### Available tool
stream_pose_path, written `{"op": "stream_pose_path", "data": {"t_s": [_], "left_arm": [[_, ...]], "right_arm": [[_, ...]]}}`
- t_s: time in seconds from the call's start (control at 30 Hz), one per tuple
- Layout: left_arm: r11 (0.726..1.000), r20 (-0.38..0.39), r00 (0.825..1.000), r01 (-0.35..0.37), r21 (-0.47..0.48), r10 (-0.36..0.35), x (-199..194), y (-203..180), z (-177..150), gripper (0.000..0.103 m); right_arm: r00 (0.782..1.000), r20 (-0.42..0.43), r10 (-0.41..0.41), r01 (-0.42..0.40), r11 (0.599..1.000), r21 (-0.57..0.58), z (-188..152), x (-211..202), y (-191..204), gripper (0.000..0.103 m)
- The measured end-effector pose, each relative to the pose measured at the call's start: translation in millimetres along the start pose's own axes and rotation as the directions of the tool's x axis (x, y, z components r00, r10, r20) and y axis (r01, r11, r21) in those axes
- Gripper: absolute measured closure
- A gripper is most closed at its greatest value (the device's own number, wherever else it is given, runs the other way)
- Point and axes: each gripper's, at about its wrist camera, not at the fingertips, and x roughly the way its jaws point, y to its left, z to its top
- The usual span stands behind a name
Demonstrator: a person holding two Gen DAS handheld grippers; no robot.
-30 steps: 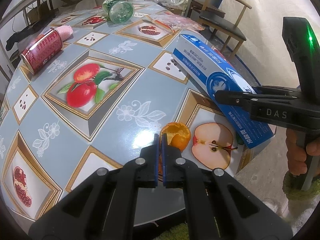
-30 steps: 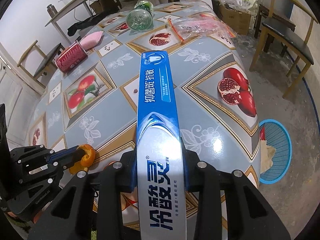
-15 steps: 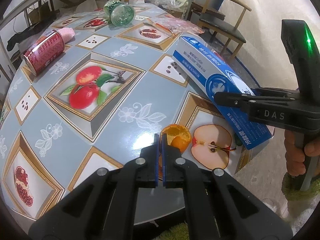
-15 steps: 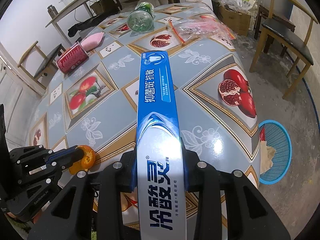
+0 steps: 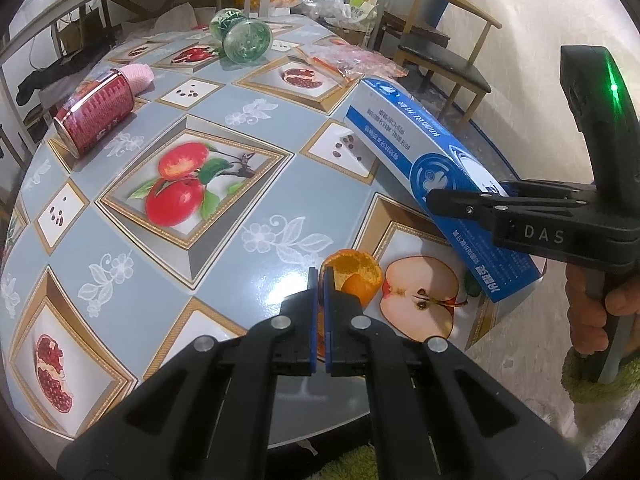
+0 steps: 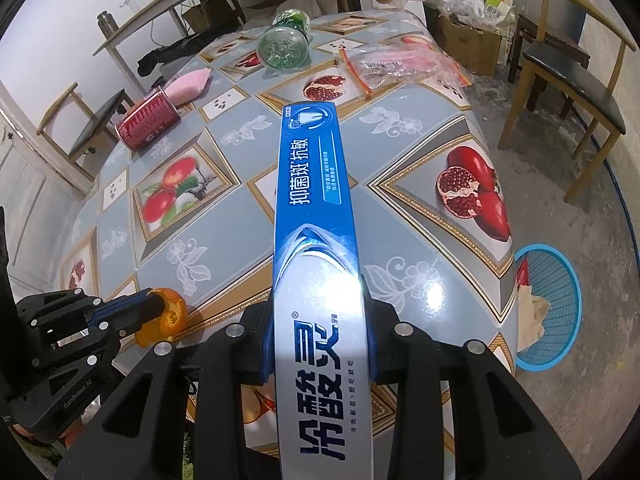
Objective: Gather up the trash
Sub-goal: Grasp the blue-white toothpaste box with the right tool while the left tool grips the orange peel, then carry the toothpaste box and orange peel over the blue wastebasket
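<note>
Here: left hand-held gripper (image 5: 319, 280) pinches one orange peel (image 5: 356, 276); right hand-held gripper (image 6: 320, 320) clamps one toothpaste box (image 6: 314, 216).

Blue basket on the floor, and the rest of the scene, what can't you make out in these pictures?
- Blue basket: right wrist view only; the table edge hides its left part, and its contents are unclear.
- Orange peel: the left tongs cover its lower part.
- Blue box: its near end runs off the frame's bottom.

Blue toothpaste box (image 6: 316, 248), orange peel (image 5: 354, 278)
</note>
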Motion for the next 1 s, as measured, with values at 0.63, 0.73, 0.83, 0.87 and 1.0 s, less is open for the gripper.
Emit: {"op": "stream_pose_path", "data": {"t_s": [0.63,0.73,0.83,0.87,1.0], "left_arm": [[1.0,0.053,0.998,0.018,0.009,-0.018,-21.6,-6.0,0.4,0.102],[0.999,0.068,0.997,0.041,-0.002,-0.041,-26.9,-3.5,2.2,0.102],[0.998,0.084,0.994,0.063,-0.007,-0.063,-33.3,-1.8,5.0,0.102],[0.998,0.09,0.994,0.069,-0.008,-0.068,-35.6,-1.6,5.5,0.102],[0.995,0.106,0.99,0.094,-0.012,-0.092,-43.8,-0.1,10.8,0.102]], "right_arm": [[0.999,0.04,-0.003,0.003,1.0,-0.003,-4.1,-16.8,2.3,0.07],[0.999,0.054,-0.007,0.007,1.0,0.0,-4.5,-22.2,2.1,0.07],[0.998,0.07,-0.008,0.008,1.0,0.007,-5.5,-28.2,1.6,0.07],[0.997,0.075,-0.008,0.007,1.0,0.01,-5.8,-30.1,1.4,0.07],[0.995,0.101,-0.008,0.005,1.0,0.026,-7.7,-38.4,-2.1,0.07]]}}
